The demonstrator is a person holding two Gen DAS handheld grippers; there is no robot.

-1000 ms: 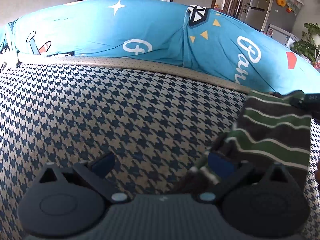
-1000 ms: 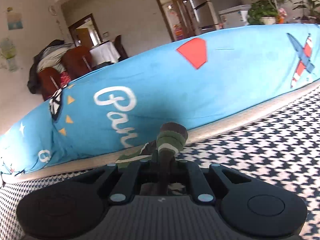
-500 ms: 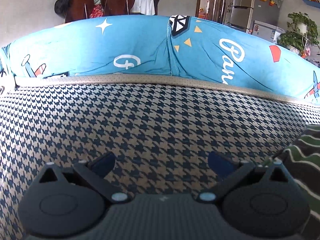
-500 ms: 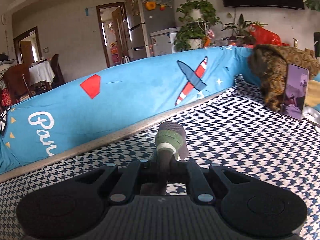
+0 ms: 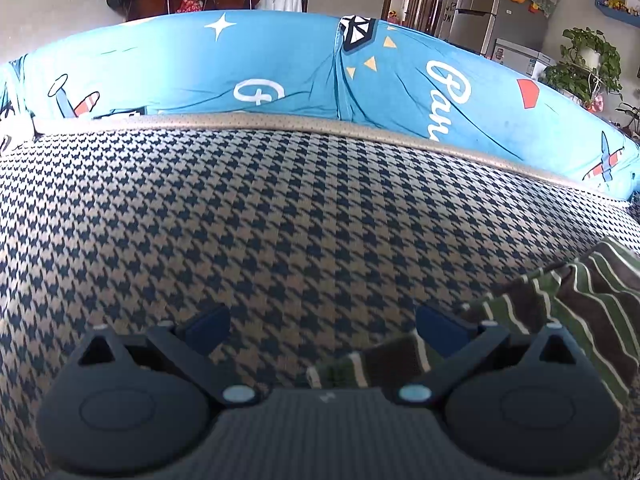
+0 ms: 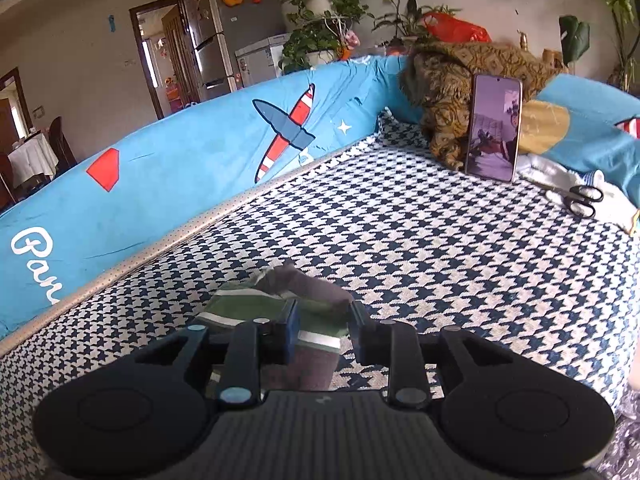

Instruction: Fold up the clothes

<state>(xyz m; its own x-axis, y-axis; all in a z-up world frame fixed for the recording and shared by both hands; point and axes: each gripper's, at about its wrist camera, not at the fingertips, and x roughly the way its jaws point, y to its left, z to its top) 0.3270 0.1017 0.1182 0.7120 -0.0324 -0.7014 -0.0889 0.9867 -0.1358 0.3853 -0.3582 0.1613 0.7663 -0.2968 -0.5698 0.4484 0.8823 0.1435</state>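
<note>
Landmark: seat cover [image 6: 440, 248].
Backrest cushion [image 6: 192, 160] runs along far edge of seat cover.
Striped garment [image 6: 280, 312] lies on seat cover near its front, between fingers of right gripper [image 6: 322, 334].
In left wrist view, garment [image 5: 560, 320] lies at right front of seat cover [image 5: 280, 220], one end reaching between fingers of left gripper [image 5: 322, 326].
Phone [image 6: 494, 128] stands upright at far right of seat cover, leaning on crumpled blanket [image 6: 452, 80] behind it.
Scissors [image 6: 580, 200] lie right of phone, on cloth at seat cover's right edge.

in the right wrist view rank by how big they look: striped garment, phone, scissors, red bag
1. Green-and-brown striped garment, though it is nearest the camera.
2. Upright purple-screened phone.
3. Crumpled red plastic bag.
4. Black-handled scissors.
</note>
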